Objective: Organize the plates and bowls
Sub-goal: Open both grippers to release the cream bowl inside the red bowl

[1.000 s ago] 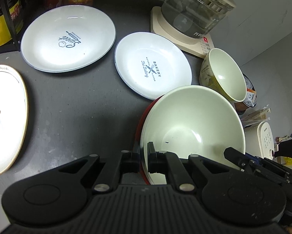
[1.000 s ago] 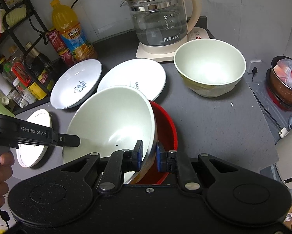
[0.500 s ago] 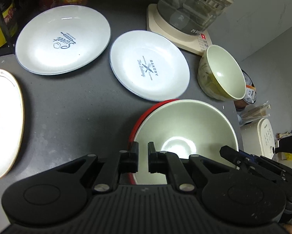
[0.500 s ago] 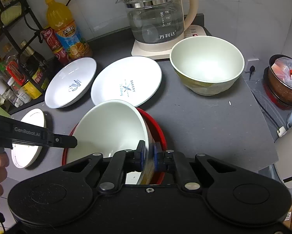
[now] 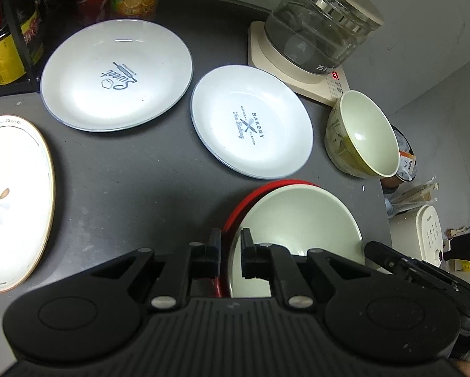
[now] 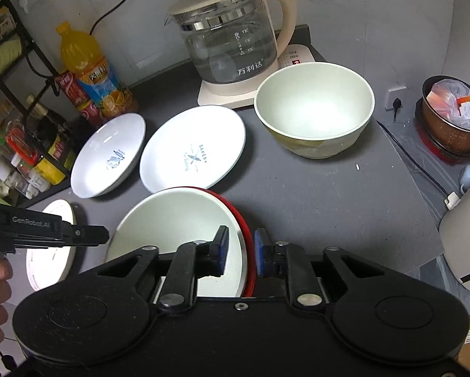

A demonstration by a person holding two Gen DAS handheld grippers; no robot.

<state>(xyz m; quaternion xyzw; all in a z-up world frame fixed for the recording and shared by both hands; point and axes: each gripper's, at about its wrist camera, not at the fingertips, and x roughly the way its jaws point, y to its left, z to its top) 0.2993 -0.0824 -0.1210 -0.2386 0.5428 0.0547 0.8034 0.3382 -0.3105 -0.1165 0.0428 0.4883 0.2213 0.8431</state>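
A pale green bowl [image 5: 300,216] [image 6: 178,220] sits nested inside a red bowl [image 5: 266,187] [image 6: 245,220] on the dark counter. My left gripper [image 5: 230,253] is slightly open, its fingers astride the left rims of both bowls. My right gripper [image 6: 239,251] is slightly open, its blue-padded fingers astride the right rims. A second green bowl [image 5: 363,135] [image 6: 313,110] stands apart at the right. A "Bakery" plate [image 5: 250,119] [image 6: 192,147], a "Sweet" plate [image 5: 115,73] [image 6: 109,154] and a gold-rimmed plate [image 5: 12,201] [image 6: 51,248] lie separately.
A glass kettle [image 6: 235,50] on its base stands at the back. Bottles and cans [image 6: 90,72] and a black rack [image 5: 5,28] line the back left. A pot with packets [image 6: 451,125] and a white appliance [image 6: 464,245] lie past the counter's right edge.
The green bowl has gone from tilted to level inside the red bowl. Both grippers have opened a little off the rims and pulled back slightly.
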